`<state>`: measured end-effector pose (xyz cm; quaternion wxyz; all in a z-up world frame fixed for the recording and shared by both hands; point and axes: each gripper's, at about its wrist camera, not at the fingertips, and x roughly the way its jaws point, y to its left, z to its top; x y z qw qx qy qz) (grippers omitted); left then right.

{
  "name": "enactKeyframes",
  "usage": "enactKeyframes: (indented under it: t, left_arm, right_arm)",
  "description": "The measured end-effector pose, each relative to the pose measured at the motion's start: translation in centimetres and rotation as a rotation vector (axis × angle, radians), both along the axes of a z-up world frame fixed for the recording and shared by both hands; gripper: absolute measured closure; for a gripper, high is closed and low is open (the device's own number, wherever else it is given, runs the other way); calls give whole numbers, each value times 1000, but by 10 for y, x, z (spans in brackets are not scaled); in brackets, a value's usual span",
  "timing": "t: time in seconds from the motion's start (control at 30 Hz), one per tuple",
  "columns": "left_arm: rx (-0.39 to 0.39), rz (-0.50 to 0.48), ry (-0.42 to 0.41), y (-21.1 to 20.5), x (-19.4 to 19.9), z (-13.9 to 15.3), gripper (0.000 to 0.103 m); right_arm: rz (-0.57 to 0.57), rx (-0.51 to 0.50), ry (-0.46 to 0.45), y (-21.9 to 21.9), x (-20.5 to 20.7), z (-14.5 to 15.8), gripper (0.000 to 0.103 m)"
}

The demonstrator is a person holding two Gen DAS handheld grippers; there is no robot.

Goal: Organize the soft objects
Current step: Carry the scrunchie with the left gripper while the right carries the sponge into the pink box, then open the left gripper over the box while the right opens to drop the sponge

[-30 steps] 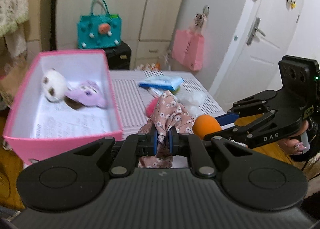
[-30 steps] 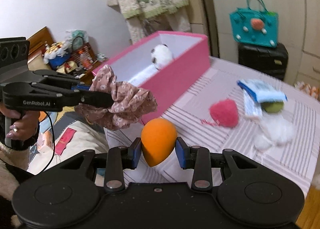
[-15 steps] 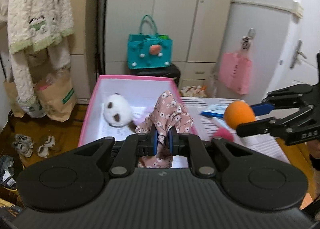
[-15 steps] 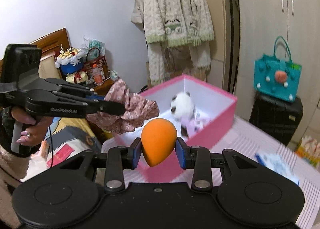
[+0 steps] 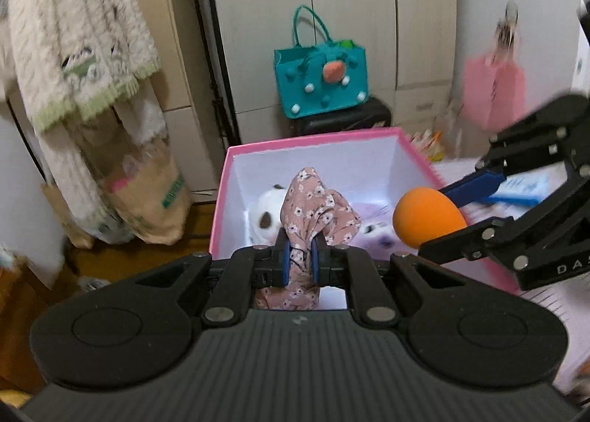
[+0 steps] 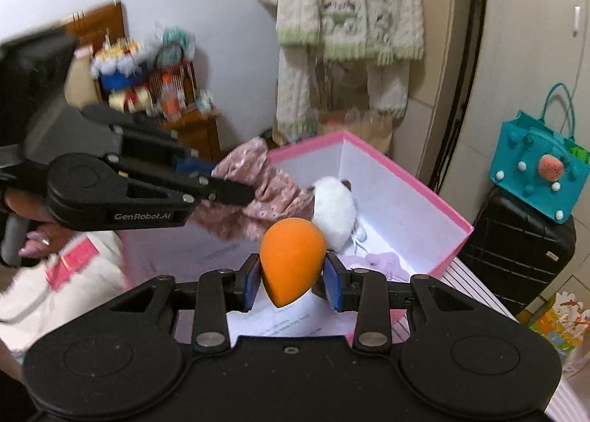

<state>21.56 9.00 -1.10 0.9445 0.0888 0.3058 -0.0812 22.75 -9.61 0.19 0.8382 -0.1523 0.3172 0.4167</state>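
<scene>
My left gripper (image 5: 298,256) is shut on a pink floral scrunchie (image 5: 317,211), held over the near end of a pink box (image 5: 313,136) with white inner walls. To its right, my right gripper (image 6: 291,278) is shut on an orange egg-shaped sponge (image 6: 291,259), which hangs above the same pink box (image 6: 424,189). Inside the box lie a white plush toy (image 6: 335,208) and a lilac plush toy (image 6: 387,263). The right wrist view also shows the left gripper (image 6: 236,186) with the scrunchie (image 6: 265,193) coming in from the left. A hand grips each handle.
A teal handbag (image 5: 320,79) sits on a black suitcase (image 6: 516,245) behind the box. A knitted cream cardigan (image 5: 73,53) hangs at the left above paper bags. The striped table top (image 6: 475,289) runs to the right, with a blue packet (image 5: 523,193) on it.
Both grippers have swung left from the table's middle to above the pink box, each keeping its grip. The box now fills the centre of both views.
</scene>
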Motion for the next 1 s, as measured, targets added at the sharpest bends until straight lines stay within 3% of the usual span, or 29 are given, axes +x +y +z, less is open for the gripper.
enactKeyframes:
  t: [0.17, 0.3, 0.47, 0.6, 0.77, 0.9, 1.0]
  left_arm:
    - [39, -34, 132, -3, 30, -18, 92]
    - [138, -45, 172, -12, 41, -30, 92]
    - [149, -74, 246, -16, 43, -34, 91]
    - [124, -37, 300, -12, 53, -36, 90]
    - [83, -19, 308, -8, 54, -34, 86]
    - [60, -18, 267, -5, 50, -28, 71]
    - [31, -16, 234, 0, 41, -20, 66]
  right_arm:
    - [29, -104, 44, 25, 27, -19, 61]
    - [79, -170, 62, 42, 36, -30, 61]
    - [133, -232, 86, 59, 43, -46, 62]
    - [150, -255, 112, 66, 52, -56, 62]
    - [150, -284, 135, 73, 60, -65, 61]
    - [134, -275, 142, 74, 65, -64, 60]
    - [113, -263, 137, 70, 63, -63, 59]
